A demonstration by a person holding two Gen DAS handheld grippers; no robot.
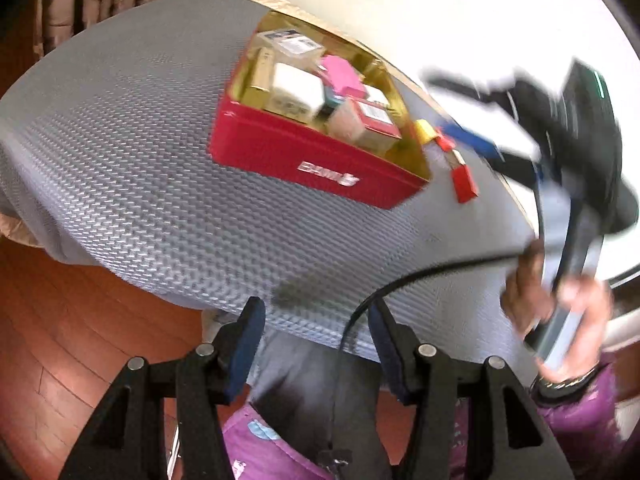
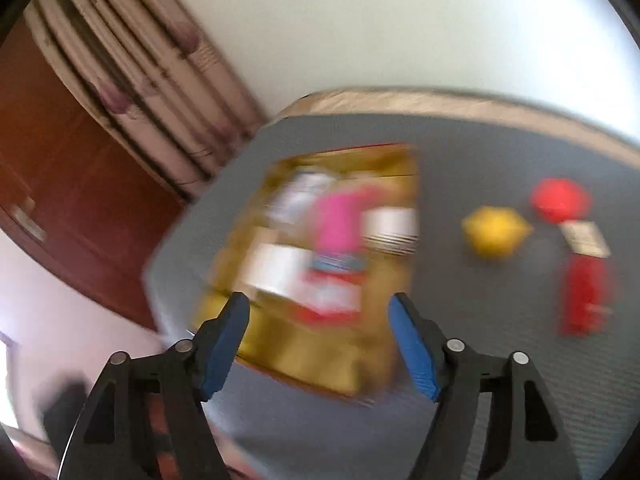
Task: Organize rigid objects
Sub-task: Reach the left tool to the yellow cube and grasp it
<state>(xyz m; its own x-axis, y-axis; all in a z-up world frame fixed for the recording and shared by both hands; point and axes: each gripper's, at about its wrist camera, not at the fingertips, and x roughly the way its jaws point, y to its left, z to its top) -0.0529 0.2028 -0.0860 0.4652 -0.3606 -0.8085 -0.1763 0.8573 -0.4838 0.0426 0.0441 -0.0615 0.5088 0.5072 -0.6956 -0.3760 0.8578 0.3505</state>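
With both the left gripper (image 1: 316, 340) and right gripper (image 2: 320, 340) jaws wide and empty, a hasty reach risks knocking the yellow block (image 2: 496, 232) at two o'clock beside the red tin (image 1: 320, 164).

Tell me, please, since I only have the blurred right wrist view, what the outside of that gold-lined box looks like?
Observer: The box is red outside, with white lettering on the side wall; the left view shows it sharply.
Operator: Thanks. Is the left gripper holding anything?
Observer: No, the left gripper is open and empty, hovering at the near edge of the mat.
Operator: And how does my own gripper look from there?
Observer: The right gripper is motion-blurred, above the mat's right side, near the loose yellow piece and red pieces beside the box.
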